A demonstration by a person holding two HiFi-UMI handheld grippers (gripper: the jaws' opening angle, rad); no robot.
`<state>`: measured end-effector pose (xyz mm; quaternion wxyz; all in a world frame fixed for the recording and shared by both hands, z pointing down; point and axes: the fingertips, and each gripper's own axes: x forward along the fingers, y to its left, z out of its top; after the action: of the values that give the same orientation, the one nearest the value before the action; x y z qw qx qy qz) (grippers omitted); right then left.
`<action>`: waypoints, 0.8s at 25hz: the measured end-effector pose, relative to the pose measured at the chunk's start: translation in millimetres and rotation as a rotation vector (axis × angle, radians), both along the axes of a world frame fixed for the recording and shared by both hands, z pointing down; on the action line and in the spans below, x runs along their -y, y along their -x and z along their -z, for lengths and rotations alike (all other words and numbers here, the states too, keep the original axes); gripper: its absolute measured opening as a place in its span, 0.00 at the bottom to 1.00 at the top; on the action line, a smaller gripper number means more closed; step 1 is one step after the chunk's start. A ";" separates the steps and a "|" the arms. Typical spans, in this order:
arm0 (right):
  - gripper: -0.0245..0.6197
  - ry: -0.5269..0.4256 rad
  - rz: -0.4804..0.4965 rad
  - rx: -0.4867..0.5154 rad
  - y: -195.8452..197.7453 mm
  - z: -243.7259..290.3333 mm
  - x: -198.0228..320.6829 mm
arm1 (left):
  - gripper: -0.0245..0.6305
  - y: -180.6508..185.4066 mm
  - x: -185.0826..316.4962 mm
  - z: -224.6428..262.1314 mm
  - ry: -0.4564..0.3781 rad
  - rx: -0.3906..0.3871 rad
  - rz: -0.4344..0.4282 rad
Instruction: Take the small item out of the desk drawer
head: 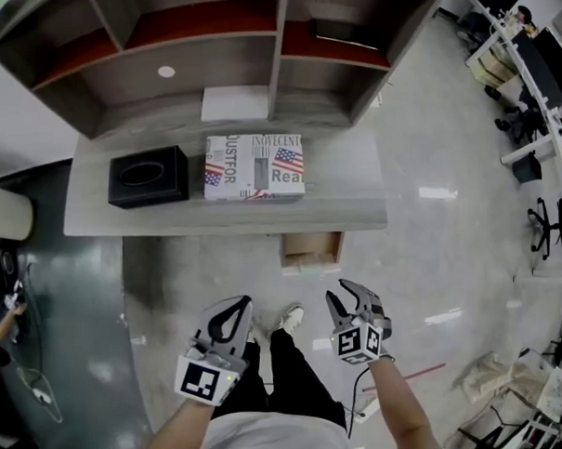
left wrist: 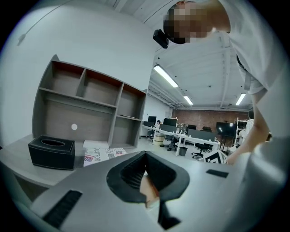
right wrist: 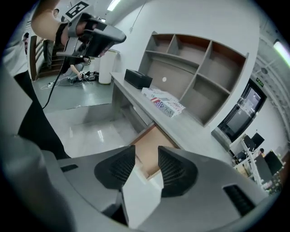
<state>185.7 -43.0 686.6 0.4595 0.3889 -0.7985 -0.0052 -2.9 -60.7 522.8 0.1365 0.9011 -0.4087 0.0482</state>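
Note:
The grey desk has its brown drawer pulled out under the front edge; in the right gripper view the drawer shows past the jaws. No small item is visible in it from here. My left gripper hangs over the floor short of the desk, its jaws shut together with nothing in them. My right gripper is held beside it, below the drawer in the head view. It is open, with a clear gap and nothing between the pads.
On the desk stand a black tissue box and a newspaper-print box, with a white flat box under the shelf unit. Office desks and chairs line the right side. A red cable lies on the floor.

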 end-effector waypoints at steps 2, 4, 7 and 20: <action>0.31 0.026 0.014 -0.019 -0.2 -20.8 -0.2 | 0.07 0.5 -2.2 -10.6 0.022 0.005 0.000; 0.32 0.054 0.036 -0.036 0.2 -40.3 -0.4 | 0.07 2.5 -3.8 -20.8 0.047 0.010 0.006; 0.32 0.087 0.074 -0.053 2.3 -65.2 2.1 | 0.07 8.2 -0.6 -28.7 0.070 -0.011 0.039; 0.47 0.184 0.226 -0.167 16.0 -159.0 9.8 | 0.07 14.3 0.6 -75.2 0.123 -0.003 0.086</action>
<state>169.7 -52.8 845.5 0.5542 0.2511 -0.7934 -0.0161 -17.2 -61.3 598.0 0.1940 0.8728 -0.4430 0.0658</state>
